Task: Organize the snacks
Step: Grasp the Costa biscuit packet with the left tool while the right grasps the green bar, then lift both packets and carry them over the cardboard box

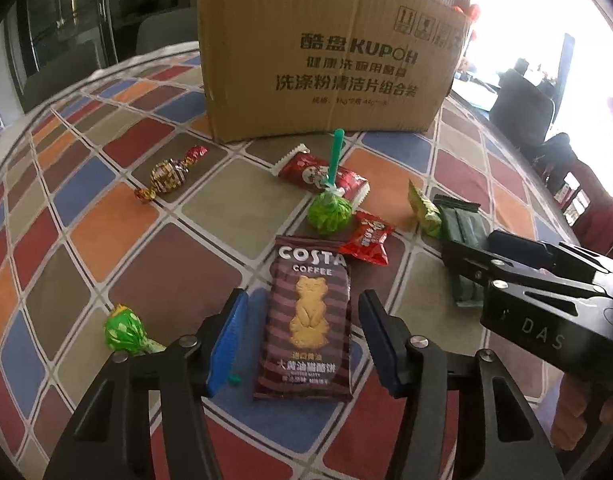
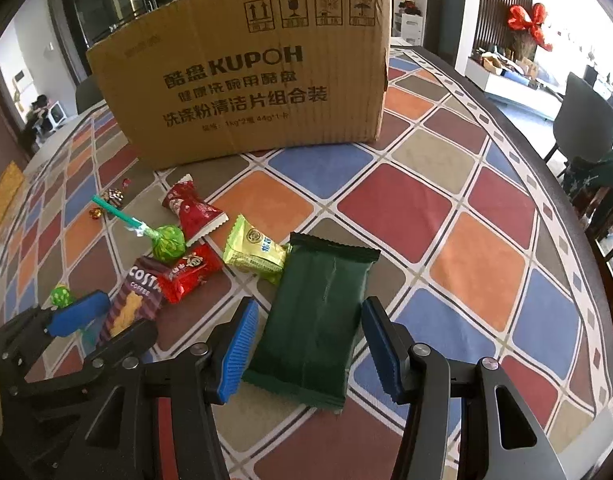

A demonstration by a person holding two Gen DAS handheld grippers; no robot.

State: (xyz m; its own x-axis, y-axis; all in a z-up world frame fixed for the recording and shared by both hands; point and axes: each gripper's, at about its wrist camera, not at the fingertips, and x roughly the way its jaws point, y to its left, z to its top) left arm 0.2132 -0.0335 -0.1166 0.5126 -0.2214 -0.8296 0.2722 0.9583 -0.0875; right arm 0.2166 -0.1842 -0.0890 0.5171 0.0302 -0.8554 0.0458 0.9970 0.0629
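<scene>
A brown Costa biscuit packet (image 1: 310, 320) lies flat on the checked tablecloth (image 1: 106, 220). My left gripper (image 1: 302, 300) straddles it, open, with a small gap at each blue pad. A dark green packet (image 2: 318, 312) lies flat between the pads of my right gripper (image 2: 310, 304), which also stands open just off its edges. Behind these lie a green lollipop (image 1: 330, 212) with a teal stick, a long red packet (image 1: 322, 176), a small red packet (image 1: 366, 242) and a light green packet (image 2: 254, 252). A tall cardboard box (image 2: 246, 92) stands at the back.
A foil-wrapped candy (image 1: 170, 176) lies to the left, near the box. A second green lollipop (image 1: 122, 328) sits beside my left finger. The two grippers work side by side, close together. Chairs (image 2: 586, 120) stand past the table's right edge.
</scene>
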